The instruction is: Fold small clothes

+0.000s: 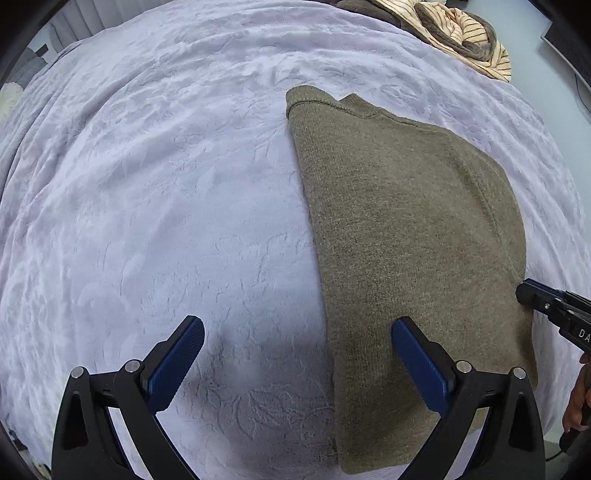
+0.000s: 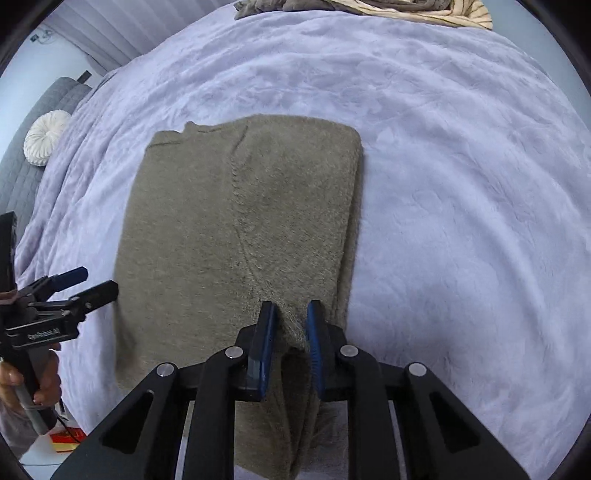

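An olive-brown knitted sweater (image 1: pixel 406 221) (image 2: pixel 229 221) lies folded into a long rectangle on the lavender blanket (image 1: pixel 147 184) (image 2: pixel 461 184). My left gripper (image 1: pixel 298 326) (image 2: pixel 94 282) is open, its jaws wide apart above the sweater's left edge, one blue pad over the blanket and the other over the knit, with nothing between them. My right gripper (image 2: pixel 290 308) (image 1: pixel 528 291) stands at the sweater's near right corner. Its pads are close together and a raised ridge of the knit is pinched between them.
A pile of striped cream and brown clothes (image 1: pixel 461 33) (image 2: pixel 406 11) lies at the blanket's far edge. A white round cushion (image 2: pixel 46 138) rests on a grey quilted surface (image 2: pixel 22 177) at the left. A hand (image 2: pixel 44 384) holds the left gripper's handle.
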Motion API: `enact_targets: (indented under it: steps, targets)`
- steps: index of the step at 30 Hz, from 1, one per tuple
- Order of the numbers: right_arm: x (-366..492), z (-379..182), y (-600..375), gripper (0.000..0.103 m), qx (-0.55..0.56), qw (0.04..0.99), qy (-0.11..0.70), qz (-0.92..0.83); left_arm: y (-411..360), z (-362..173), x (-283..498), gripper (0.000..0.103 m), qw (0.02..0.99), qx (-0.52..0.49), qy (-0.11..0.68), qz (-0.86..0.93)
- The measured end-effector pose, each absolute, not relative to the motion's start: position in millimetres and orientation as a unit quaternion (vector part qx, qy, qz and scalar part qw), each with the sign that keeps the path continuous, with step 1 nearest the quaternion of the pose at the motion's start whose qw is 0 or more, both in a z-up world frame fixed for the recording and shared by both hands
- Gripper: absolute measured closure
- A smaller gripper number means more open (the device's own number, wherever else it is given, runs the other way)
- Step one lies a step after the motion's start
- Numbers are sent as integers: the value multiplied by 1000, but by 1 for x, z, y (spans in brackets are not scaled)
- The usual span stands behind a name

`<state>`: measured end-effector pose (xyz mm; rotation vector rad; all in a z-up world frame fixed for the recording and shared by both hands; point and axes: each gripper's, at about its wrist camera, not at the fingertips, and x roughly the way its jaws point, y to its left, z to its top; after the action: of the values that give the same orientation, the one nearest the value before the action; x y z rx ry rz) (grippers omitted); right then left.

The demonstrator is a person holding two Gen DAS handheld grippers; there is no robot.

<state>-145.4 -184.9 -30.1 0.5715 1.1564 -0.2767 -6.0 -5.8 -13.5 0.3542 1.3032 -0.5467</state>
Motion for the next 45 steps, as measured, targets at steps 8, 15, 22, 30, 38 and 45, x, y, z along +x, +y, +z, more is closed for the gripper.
enact_targets:
  steps: [8,15,22,30,38,45]
  targets:
    - [-168,-13,-205,76,347,783,499,-135,-5,-13,-5,1,745,161,597,-249]
    - [-184,-22,-215,75,387,763,495,-152,-4,-14,-4,1,741,162,602,-251]
    - [-195,-31,-222,62,423,746,489,-162,-2,-15,-3,1,739,155,606,-250]
    - [-196,-30,-228,50,437,746,478,-156,-2,-16,-2,1,737,153,609,-251]
    - [-182,-41,-238,49,481,736,462,-116,6,-12,16,1,729,96,628,-257]
    - [-166,-39,-245,48,486,741,454,-97,-5,-17,23,1,728,107,626,-257]
